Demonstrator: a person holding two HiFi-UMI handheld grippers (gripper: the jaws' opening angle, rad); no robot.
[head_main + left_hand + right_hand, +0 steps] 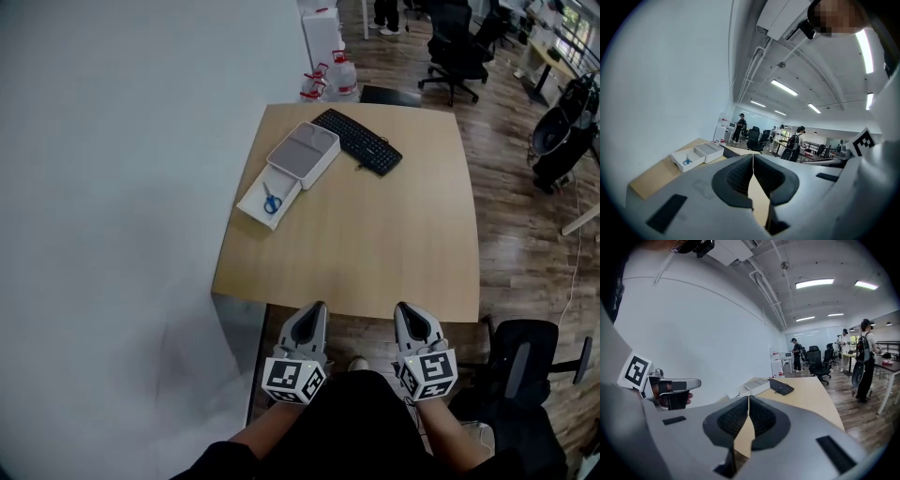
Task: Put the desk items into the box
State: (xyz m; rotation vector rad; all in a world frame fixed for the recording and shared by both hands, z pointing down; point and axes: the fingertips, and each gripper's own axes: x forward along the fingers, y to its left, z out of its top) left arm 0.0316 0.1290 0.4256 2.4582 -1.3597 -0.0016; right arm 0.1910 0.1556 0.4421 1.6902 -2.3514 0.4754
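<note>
A white open box lies at the far left of the wooden desk, with blue-handled scissors inside it. Its grey-topped lid lies just beyond it, touching it, and a black keyboard lies to the right of the lid. My left gripper and right gripper hover side by side at the desk's near edge, far from the items. Both are shut with nothing between the pads. The left gripper view shows the closed jaws and the box. The right gripper view shows its closed jaws and the keyboard.
A white wall runs along the desk's left side. Water jugs stand behind the desk's far edge. A black office chair sits at my right, another farther back. Several people stand deep in the room.
</note>
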